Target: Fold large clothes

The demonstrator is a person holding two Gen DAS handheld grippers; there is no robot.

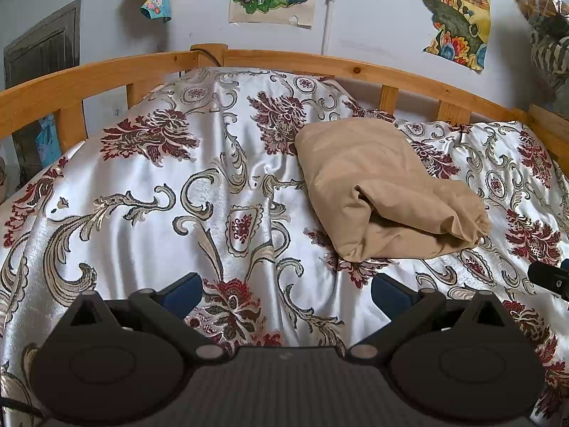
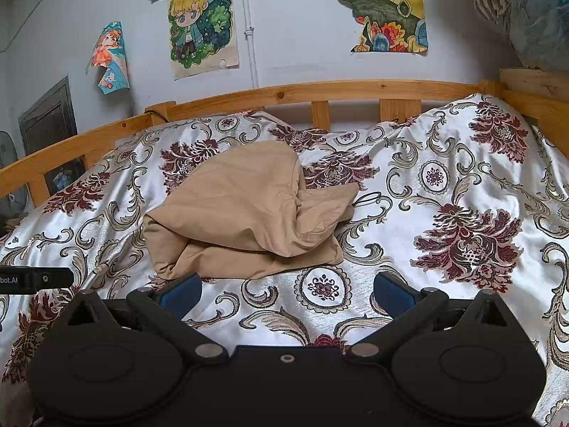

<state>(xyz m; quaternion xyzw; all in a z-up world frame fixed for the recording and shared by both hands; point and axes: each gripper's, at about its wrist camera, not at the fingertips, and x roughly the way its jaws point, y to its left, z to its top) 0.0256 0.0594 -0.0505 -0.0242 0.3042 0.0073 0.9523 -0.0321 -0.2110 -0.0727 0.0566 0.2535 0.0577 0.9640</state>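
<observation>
The tan garment [image 2: 245,213], judged soft, light and floppy, is best pinched at its near folded edge; left gripper [image 1: 286,291] and right gripper [image 2: 287,290] are spread, empty.

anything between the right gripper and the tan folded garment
Nothing but bare floral bedspread. In the right wrist view the open right gripper sits just short of the tan folded garment, its left finger nearly at the near edge.

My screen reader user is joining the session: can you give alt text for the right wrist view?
A tan garment, loosely folded into a bundle, lies on a white floral bedspread just ahead of the open, empty right gripper. Behind it are a wooden bed rail and drawings taped to the wall.
</observation>
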